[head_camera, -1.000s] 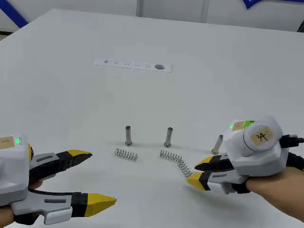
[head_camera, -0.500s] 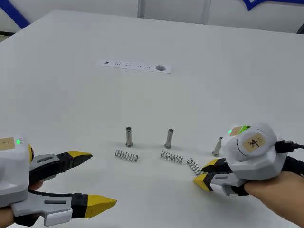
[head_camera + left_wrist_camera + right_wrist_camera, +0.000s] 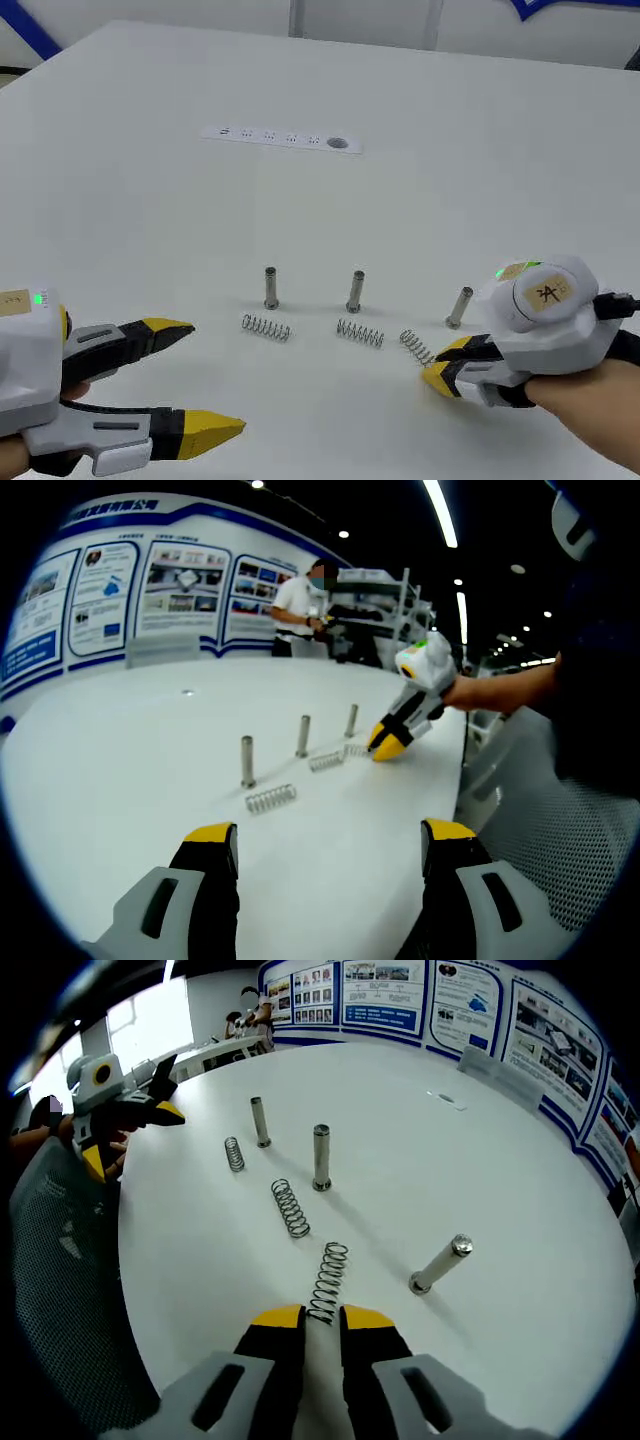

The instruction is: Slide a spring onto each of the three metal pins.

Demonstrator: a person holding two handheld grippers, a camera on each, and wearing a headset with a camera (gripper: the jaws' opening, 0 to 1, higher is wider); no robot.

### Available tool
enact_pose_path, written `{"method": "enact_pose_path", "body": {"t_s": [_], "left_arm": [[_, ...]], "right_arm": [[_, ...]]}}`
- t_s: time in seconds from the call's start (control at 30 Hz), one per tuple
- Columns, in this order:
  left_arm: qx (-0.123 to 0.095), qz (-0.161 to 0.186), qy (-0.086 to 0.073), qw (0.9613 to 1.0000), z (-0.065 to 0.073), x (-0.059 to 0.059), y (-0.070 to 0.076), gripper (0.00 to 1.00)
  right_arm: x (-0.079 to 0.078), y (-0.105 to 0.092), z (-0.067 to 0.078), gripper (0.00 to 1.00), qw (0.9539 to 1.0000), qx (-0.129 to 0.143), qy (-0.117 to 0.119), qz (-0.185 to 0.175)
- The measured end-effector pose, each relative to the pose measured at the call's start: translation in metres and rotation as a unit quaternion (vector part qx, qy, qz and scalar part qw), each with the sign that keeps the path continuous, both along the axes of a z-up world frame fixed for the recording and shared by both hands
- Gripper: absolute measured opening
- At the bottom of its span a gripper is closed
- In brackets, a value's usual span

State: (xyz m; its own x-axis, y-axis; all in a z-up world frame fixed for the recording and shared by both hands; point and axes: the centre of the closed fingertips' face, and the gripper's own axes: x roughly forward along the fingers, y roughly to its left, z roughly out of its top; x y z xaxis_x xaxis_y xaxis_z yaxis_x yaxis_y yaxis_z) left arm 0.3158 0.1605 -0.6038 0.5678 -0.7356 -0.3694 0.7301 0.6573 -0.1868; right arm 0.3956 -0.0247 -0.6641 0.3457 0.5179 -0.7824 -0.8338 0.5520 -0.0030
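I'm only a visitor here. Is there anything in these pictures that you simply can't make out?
- Head view: it is too small to tell whether the right gripper pinches the nearest spring. In the right gripper view the spring's end only just meets the narrow gap between the tips.
- Head view: the marks on the white strip are too small to read.
- Left gripper view: the text on the posters is too small and blurred.

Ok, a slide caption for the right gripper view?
Right gripper pinching one end of the nearest spring, with two more springs, three metal pins and the left gripper beyond.
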Motion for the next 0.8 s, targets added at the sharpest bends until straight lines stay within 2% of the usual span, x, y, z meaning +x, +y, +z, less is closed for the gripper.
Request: {"method": "enact_pose_path", "body": {"t_s": [0.2,0.37,0.47,0.7,0.8], "left_arm": [[0.004,-0.005,0.000,1.0000,-0.001,-0.001,-0.001,0.76],[0.021,-0.025,0.004,0.9995,-0.004,-0.005,-0.005,0.76],[0.025,-0.040,0.002,0.9989,-0.001,-0.007,-0.010,0.76],[0.044,-0.088,0.001,0.9951,0.004,-0.008,-0.021,0.74],[0.047,-0.118,0.003,0.9919,0.007,-0.009,-0.030,0.71]], "right_arm": [[0.002,-0.005,0.000,0.12,1.0000,-0.006,-0.001,-0.001],[0.002,-0.008,0.000,0.12,0.9999,-0.011,-0.005,0.009],[0.001,-0.010,0.001,0.11,0.9997,-0.013,-0.006,0.018],[-0.001,-0.013,0.006,0.11,0.9994,-0.008,-0.005,0.034],[-0.001,-0.014,0.008,0.11,0.9993,-0.004,-0.003,0.036]]}}
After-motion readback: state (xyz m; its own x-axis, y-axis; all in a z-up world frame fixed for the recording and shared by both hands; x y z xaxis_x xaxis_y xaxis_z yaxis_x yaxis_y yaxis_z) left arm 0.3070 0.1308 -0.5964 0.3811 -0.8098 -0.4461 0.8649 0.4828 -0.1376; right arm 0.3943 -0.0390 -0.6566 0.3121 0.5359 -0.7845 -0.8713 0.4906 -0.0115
